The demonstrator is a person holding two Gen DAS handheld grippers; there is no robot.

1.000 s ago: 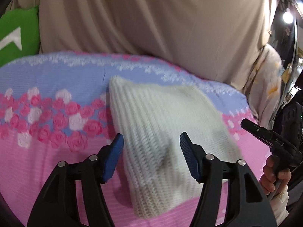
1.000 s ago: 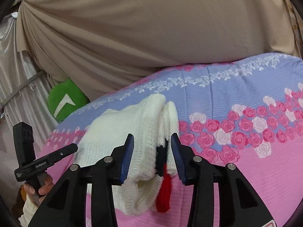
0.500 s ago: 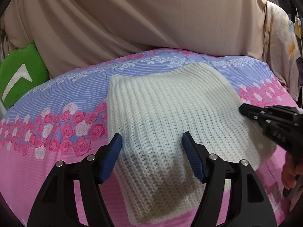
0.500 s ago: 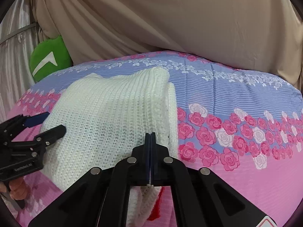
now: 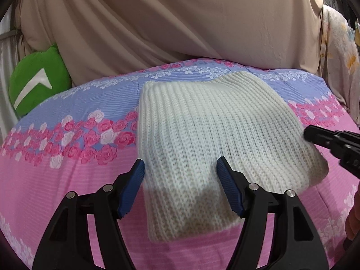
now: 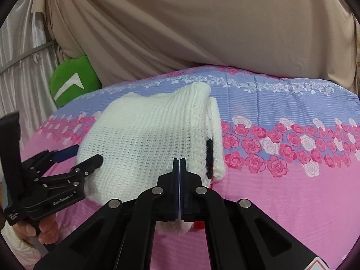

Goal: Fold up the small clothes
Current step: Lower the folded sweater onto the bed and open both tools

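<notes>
- Item under work — a white knitted garment (image 5: 216, 139); it lies on the flowered bed cover (image 5: 67, 180), centre of frame in both wrist views; the far edge reaches the blue band of the cover, the near edge rests on the pink band.
- Fold status: the garment appears already doubled — stacked layers show along its right edge in the right wrist view, with a black mark and a trace of red between them; judged partly folded, not finished.
- Left gripper (image 5: 180, 186): jaws standing apart, straddling the near left corner of the garment; pads not pressing on it.
- Right gripper (image 6: 179, 175): jaws fully closed at the near edge of the garment; a thin white sliver shows between the pads, so it appears to pinch the knit.
- Remaining, by judgement: a further fold, then flattening.
</notes>
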